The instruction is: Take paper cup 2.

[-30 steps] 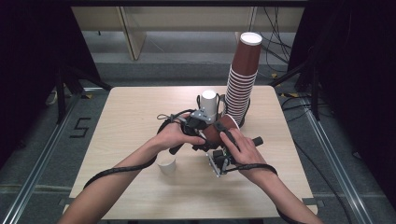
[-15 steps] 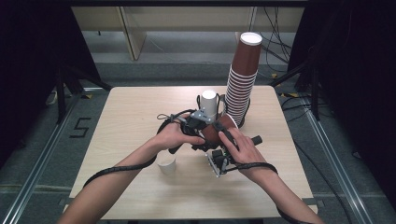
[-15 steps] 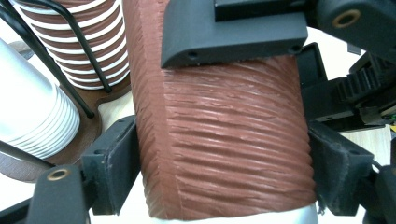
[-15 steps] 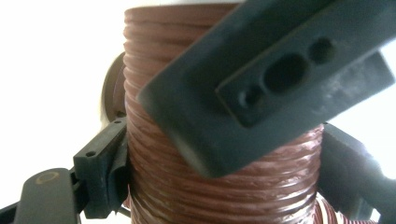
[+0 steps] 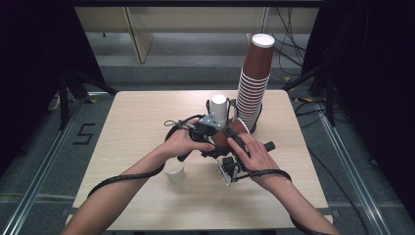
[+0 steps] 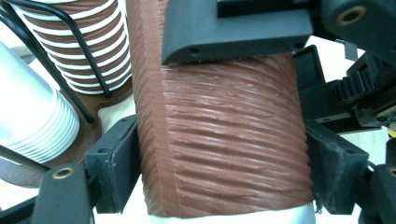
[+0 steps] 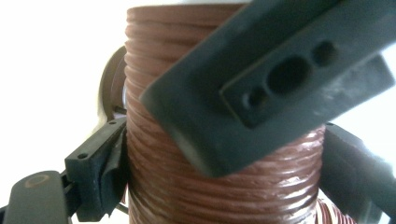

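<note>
A brown ribbed paper cup hangs above the middle of the table, between both grippers. My left gripper comes at it from the left. In the left gripper view its black pads press on both sides of the cup, and its jaws have just been closing. My right gripper reaches up from below. Its jaws have just been opening, and the cup still stands between them with the pads close to its sides. The left gripper's jaw crosses in front of the cup.
A tall stack of brown cups stands in a black wire holder at the back right of the table. Beside it is a shorter stack of white cups. A single white cup stands under the left forearm. Cables trail off the front edge.
</note>
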### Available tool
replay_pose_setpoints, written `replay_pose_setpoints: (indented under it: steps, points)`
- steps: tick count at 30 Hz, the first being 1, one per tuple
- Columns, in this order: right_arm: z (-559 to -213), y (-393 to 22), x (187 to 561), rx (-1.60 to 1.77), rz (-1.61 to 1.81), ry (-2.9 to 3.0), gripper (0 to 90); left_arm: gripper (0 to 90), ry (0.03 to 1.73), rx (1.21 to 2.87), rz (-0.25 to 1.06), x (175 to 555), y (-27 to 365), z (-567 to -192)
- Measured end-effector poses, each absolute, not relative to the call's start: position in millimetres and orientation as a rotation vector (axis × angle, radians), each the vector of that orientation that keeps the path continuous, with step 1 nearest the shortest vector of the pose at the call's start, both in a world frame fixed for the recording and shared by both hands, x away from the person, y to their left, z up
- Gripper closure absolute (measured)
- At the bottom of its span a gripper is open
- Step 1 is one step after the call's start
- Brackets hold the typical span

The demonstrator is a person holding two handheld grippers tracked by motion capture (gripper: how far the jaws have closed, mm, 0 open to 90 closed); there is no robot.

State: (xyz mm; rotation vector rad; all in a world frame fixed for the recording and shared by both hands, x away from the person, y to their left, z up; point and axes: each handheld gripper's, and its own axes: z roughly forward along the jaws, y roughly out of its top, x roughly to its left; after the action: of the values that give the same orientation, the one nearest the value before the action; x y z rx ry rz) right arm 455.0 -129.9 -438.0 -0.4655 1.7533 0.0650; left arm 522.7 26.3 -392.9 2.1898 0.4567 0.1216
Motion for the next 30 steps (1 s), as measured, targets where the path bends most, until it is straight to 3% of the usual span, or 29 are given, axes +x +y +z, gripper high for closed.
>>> replay_pose_setpoints:
  steps: [6,30]
  points:
    - [-435.8,-131.3,452.4,-0.474,0.074,1.737,9.3,21.9,0.469,2.17,0.129,524.3,29.2,-391.5]
    - [-416.7,-141.9,440.7,-0.433,0.18,1.662,10.7,21.7,0.506,2.125,0.171,528.6,37.5,-386.0]
